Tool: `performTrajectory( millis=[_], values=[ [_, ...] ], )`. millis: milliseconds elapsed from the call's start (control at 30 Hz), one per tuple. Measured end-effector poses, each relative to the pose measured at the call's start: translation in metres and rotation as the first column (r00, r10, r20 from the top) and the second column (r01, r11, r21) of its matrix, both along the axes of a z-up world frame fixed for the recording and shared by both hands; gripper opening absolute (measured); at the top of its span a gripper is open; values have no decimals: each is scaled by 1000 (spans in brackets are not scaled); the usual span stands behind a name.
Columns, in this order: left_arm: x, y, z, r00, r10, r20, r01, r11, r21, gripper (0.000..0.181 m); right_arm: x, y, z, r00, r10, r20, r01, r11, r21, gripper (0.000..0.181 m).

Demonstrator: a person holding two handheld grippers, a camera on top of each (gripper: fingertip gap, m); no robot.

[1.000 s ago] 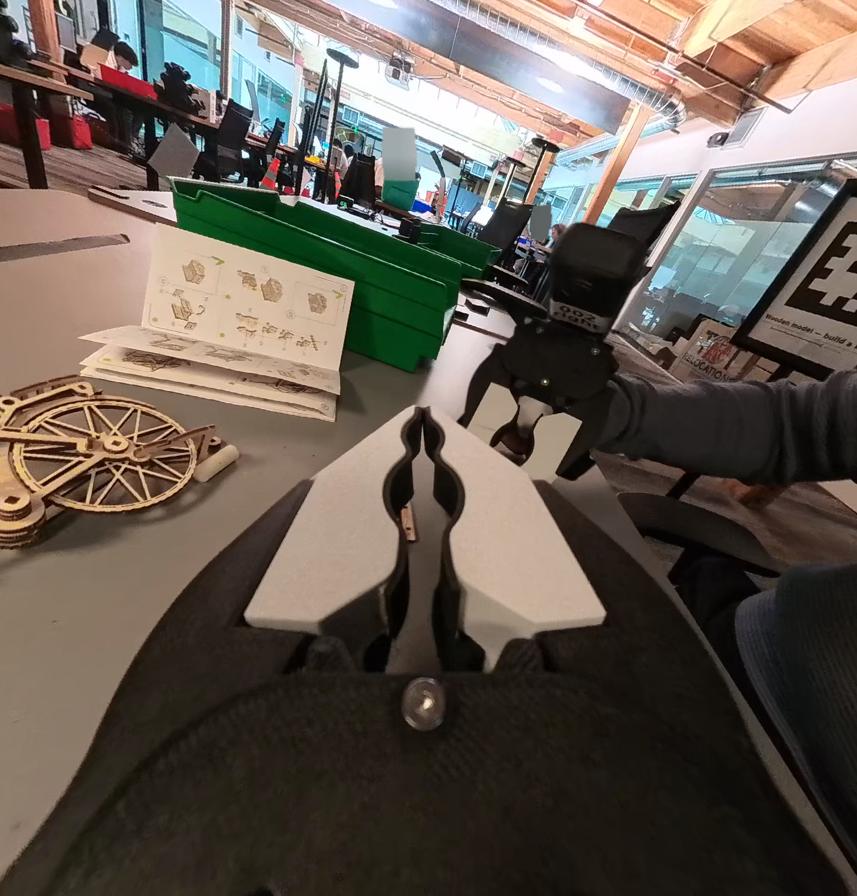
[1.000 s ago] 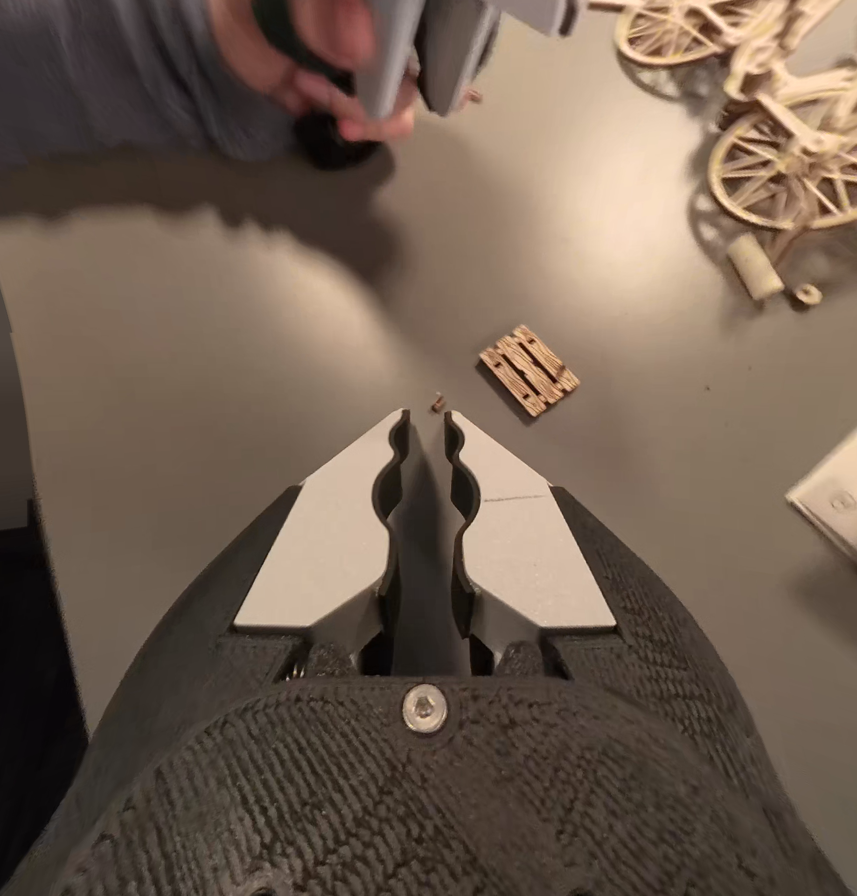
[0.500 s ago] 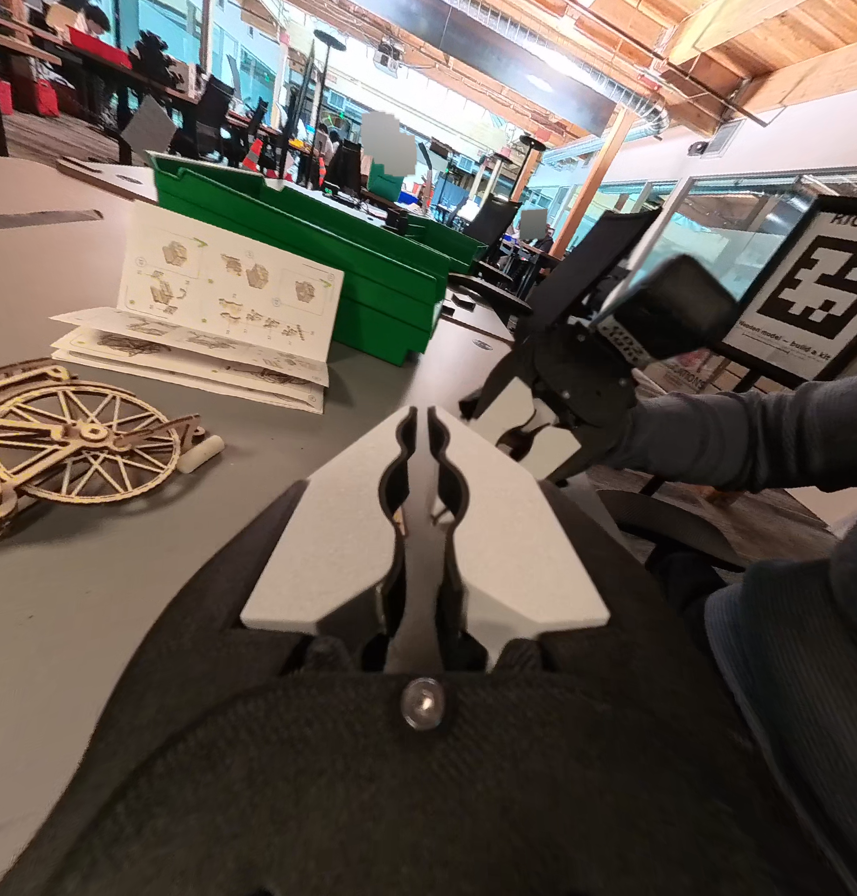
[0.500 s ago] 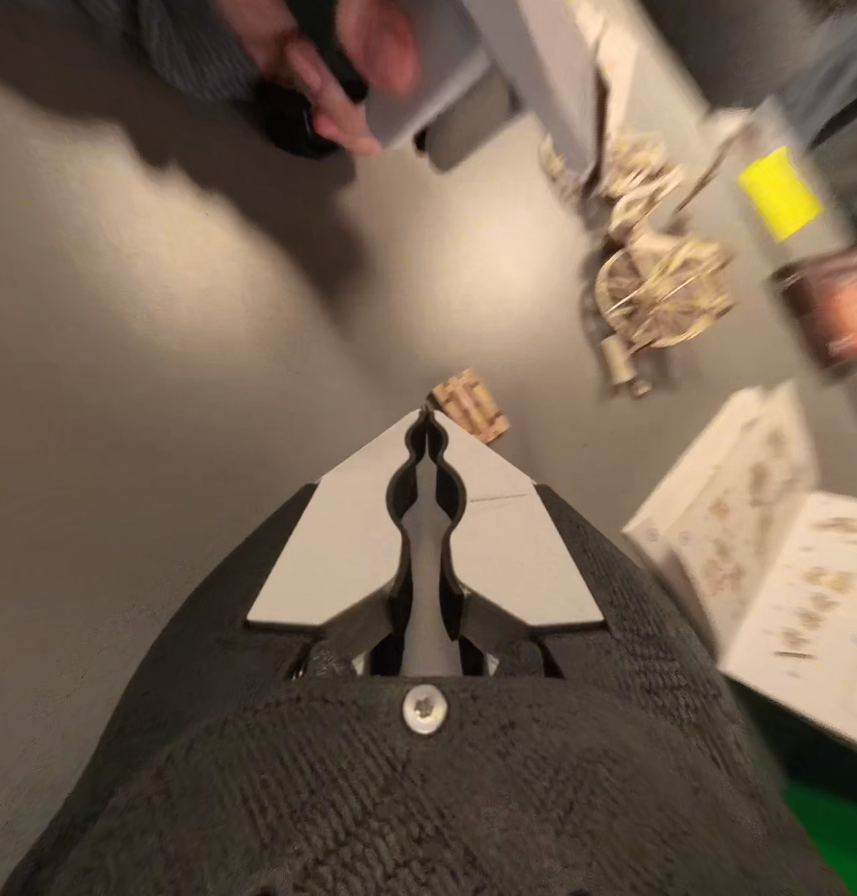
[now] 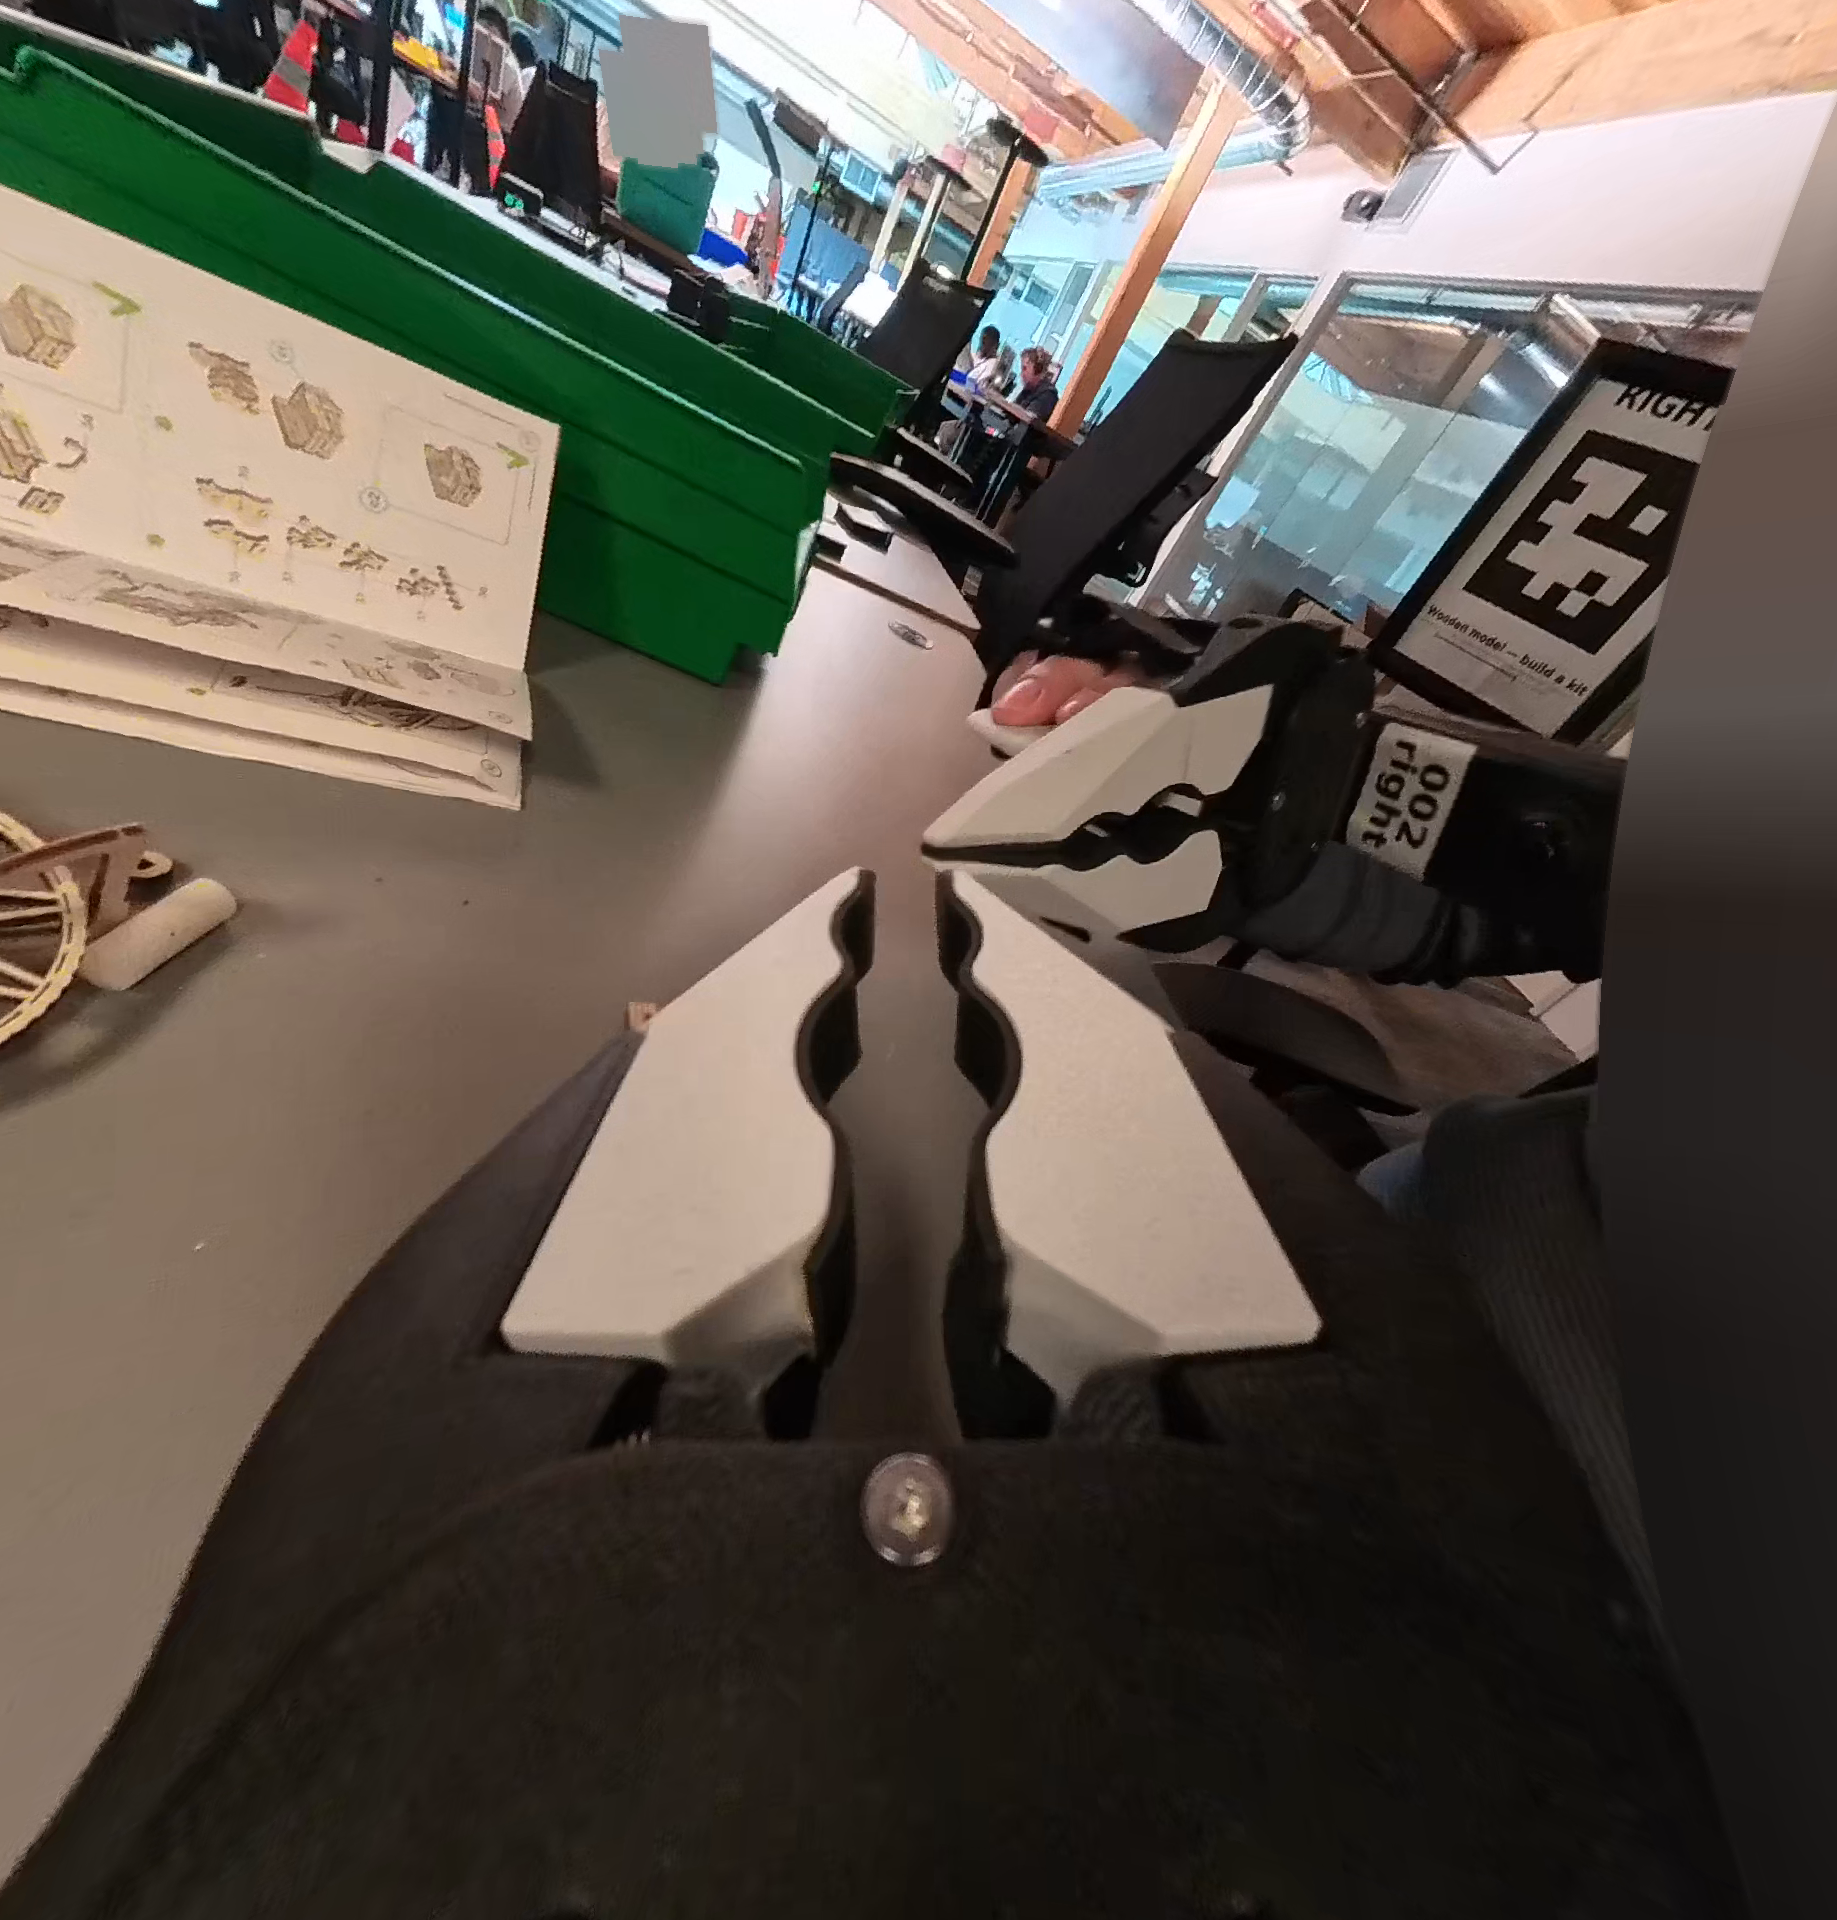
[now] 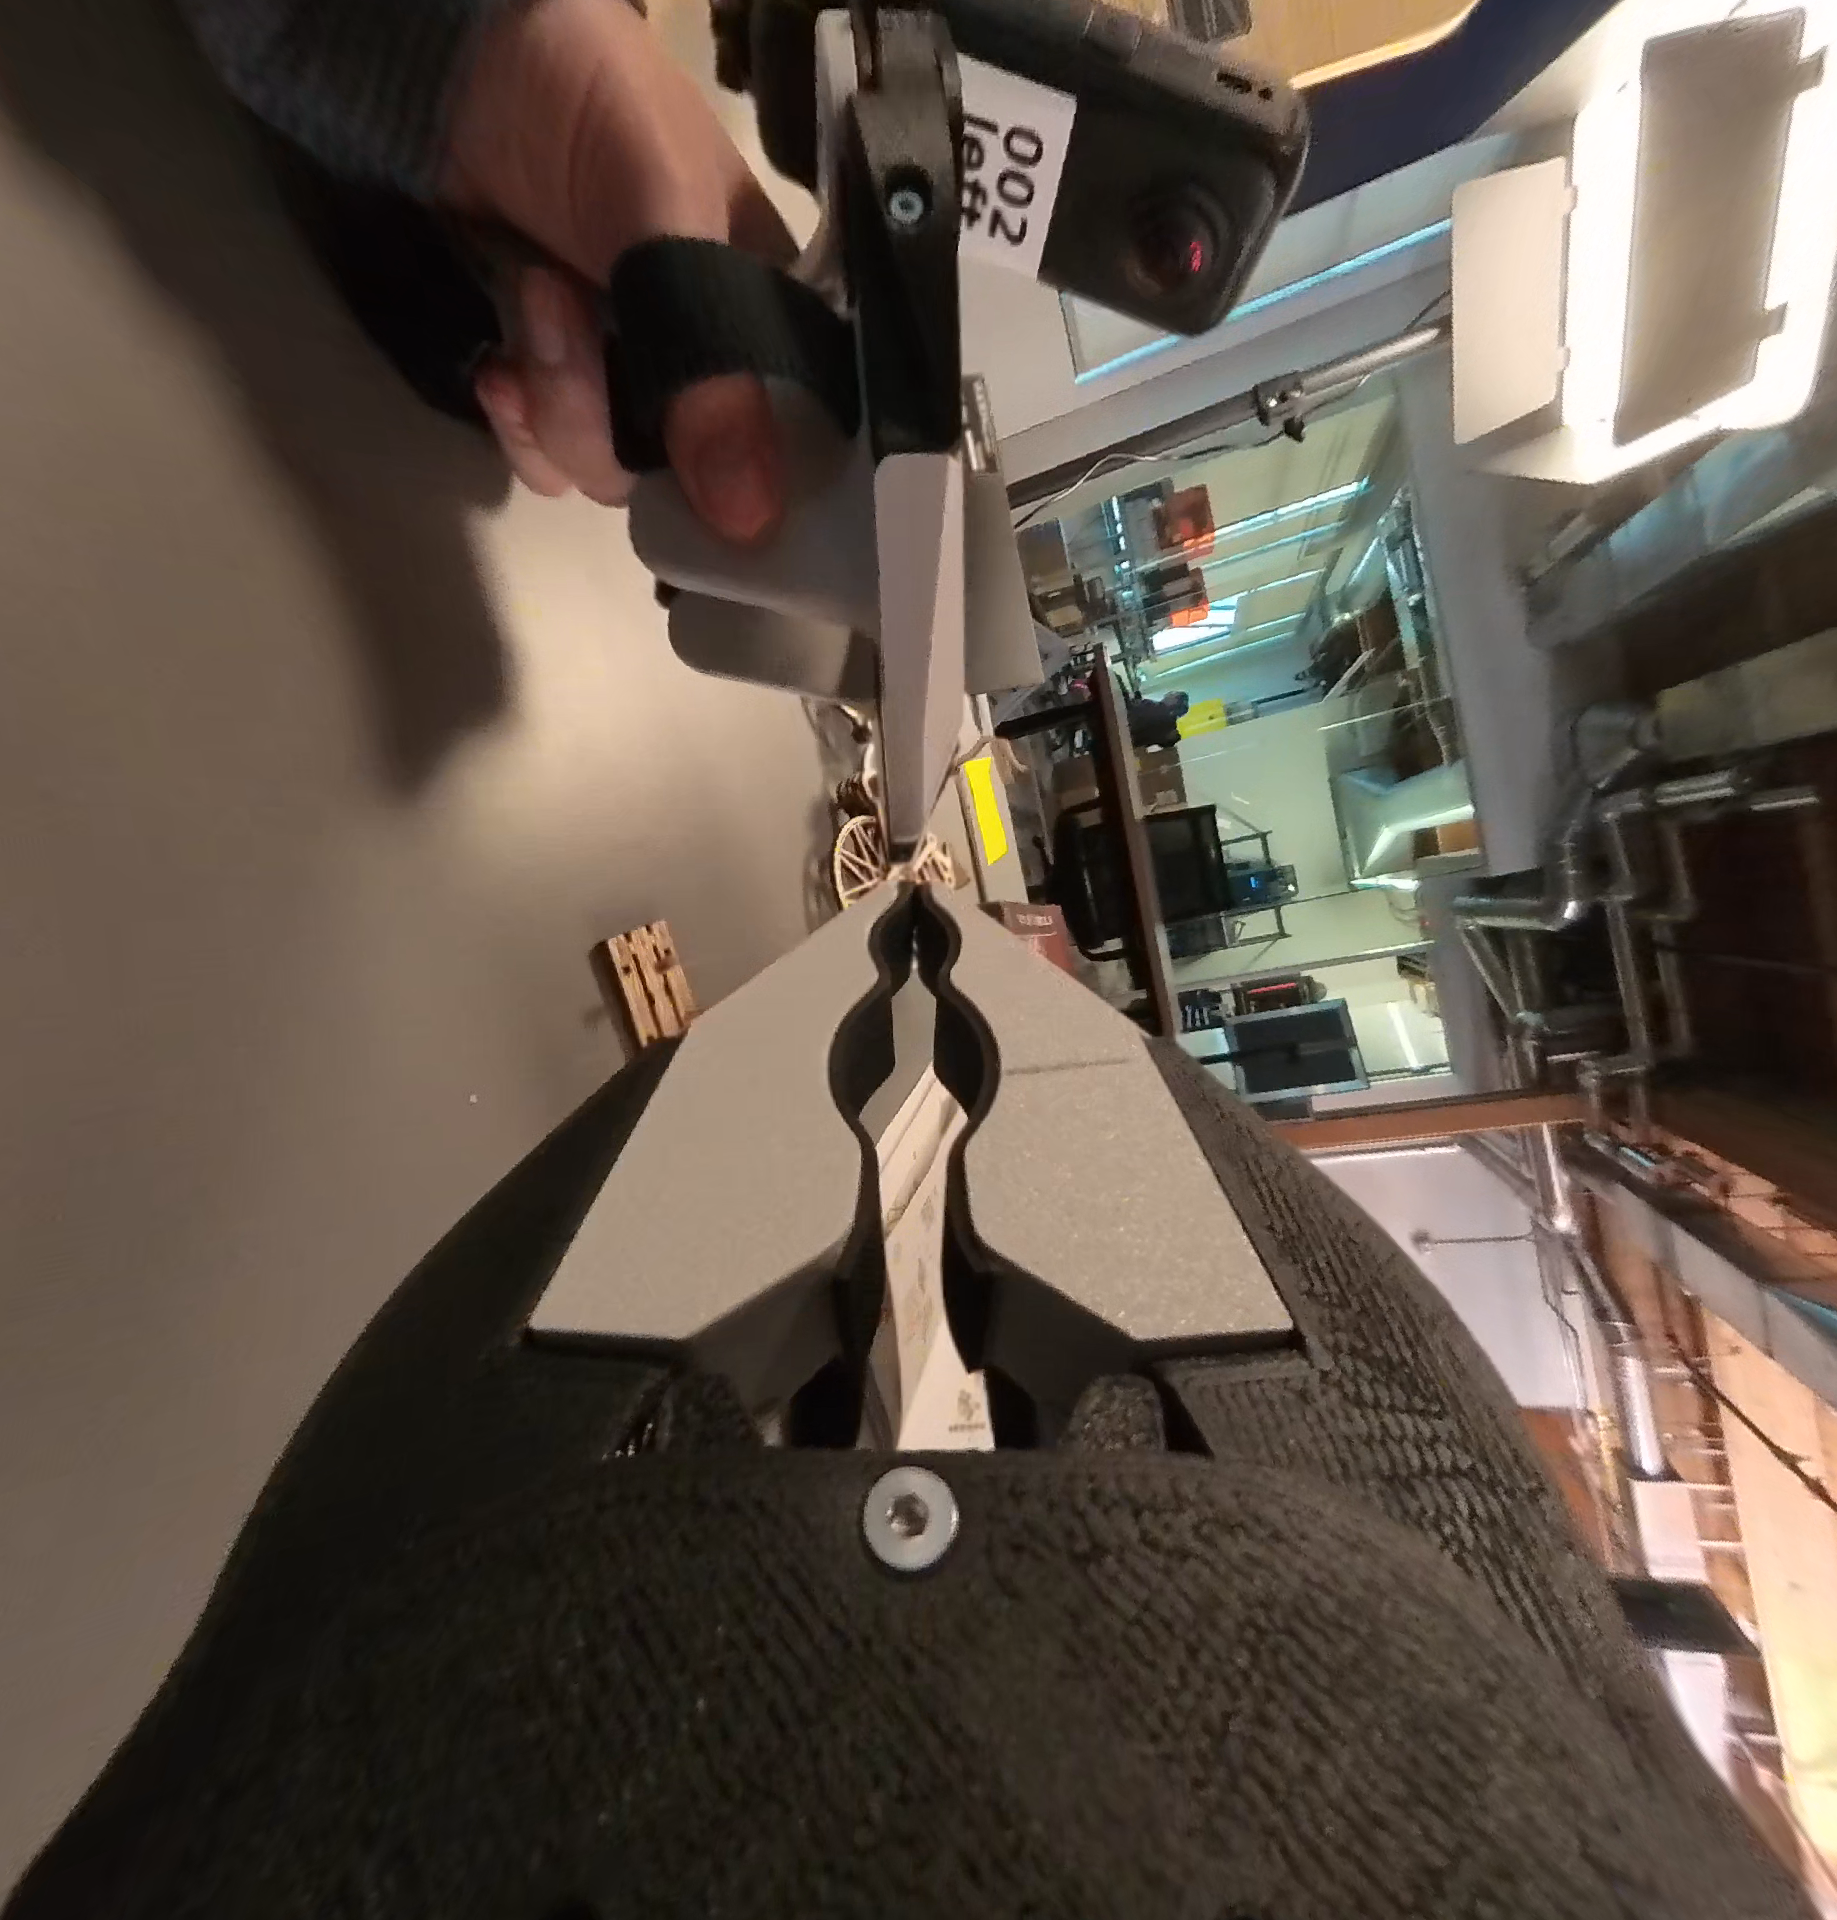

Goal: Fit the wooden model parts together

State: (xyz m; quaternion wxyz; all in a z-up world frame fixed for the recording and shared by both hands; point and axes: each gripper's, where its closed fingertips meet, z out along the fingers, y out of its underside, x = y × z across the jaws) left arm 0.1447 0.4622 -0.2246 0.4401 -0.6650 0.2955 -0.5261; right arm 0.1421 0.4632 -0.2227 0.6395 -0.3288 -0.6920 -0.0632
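Wooden wheel model sits at our left frame edge, booklet and green trays behind; left gripper fingers narrowly parted, right gripper fingers pinched together, empty.

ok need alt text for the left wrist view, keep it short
The left gripper hovers open and empty over a grey table, with the right gripper crossing just ahead of its tips, fingers nearly together. To the left lie an instruction booklet, a wooden wheel model and green trays.
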Motion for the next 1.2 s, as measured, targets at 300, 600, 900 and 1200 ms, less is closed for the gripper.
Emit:
performTrajectory(
  millis=[300,600,900,1200],
  values=[
    [-22,25,7,969,245,-17,-241,962,130,5,5,14,-22,998,-60,16,62,928,-368,0],
    [-84,53,25,761,649,-3,-608,715,346,5,-18,41,-60,986,-34,161,153,555,-817,13],
    [-90,56,23,762,648,20,-625,727,286,6,-53,67,-82,913,316,257,69,503,-861,22],
    [-87,59,17,775,632,3,-611,748,259,6,-58,63,-85,856,447,257,26,460,-888,9]
  ],
)
